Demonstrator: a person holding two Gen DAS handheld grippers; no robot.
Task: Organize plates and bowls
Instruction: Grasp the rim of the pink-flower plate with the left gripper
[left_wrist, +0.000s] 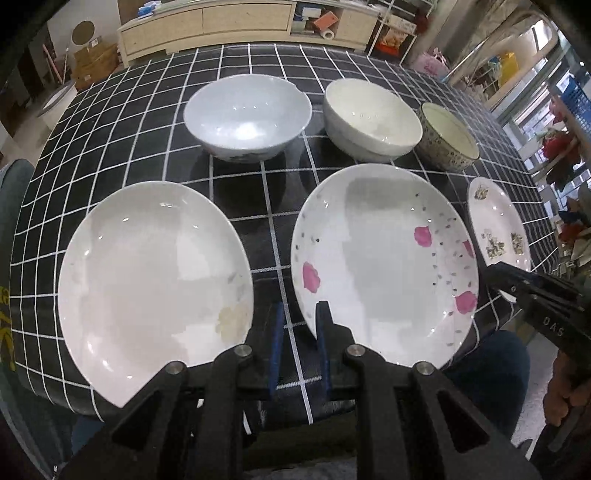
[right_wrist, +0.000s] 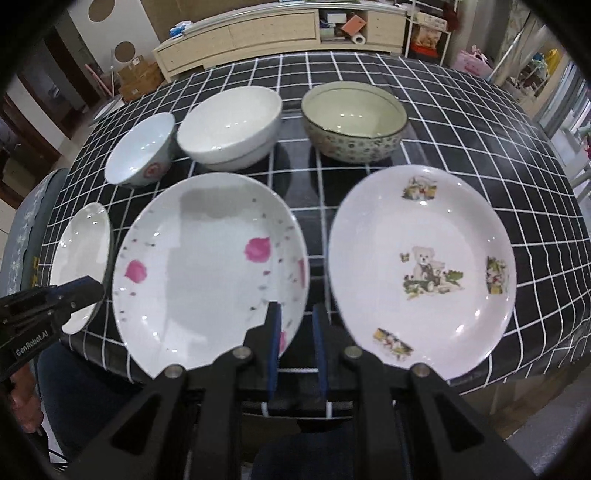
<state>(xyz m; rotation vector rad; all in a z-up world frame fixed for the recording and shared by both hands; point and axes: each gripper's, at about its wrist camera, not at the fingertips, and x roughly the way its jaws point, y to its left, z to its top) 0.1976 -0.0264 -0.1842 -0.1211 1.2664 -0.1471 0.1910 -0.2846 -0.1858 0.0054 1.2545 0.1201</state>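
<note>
We saw six pieces laid out on the checked desk (left_wrist: 122, 122) in two rows: along the upper part of both views stood a pale blue bowl (left_wrist: 247, 118), a plain white bowl (left_wrist: 373, 120) and a speckled bowl (right_wrist: 354, 122), and below them lay a plain white plate (left_wrist: 155, 280), a plate with pink petals (left_wrist: 384, 262) and a plate with a teddy bear print (right_wrist: 421, 266). None of them was stacked, so we judged the sorting had hardly begun. The left tongs (left_wrist: 300, 332) hung at the bottom centre of their own view, over the dark gap between the white plate and the petal plate, with their blue pads close together and nothing between them. The right tongs (right_wrist: 295, 332) hung likewise over the gap between the petal plate and the bear plate, nearly closed and empty. We thought the chief risk lay in the plates themselves: they were glossy and shallow, their rims lay low on the cloth, and narrow pads would have to open and catch a thin edge, which could slip out and drop. All three plates sat near the lower edge of the desk, so a push instead of a lift might have slid one off toward the person's lap. The petal plate lay between both tongs, and we feared they could collide if both went for it. The white bowl and the blue bowl stood close together, so a careless reach might have knocked one against the other
</note>
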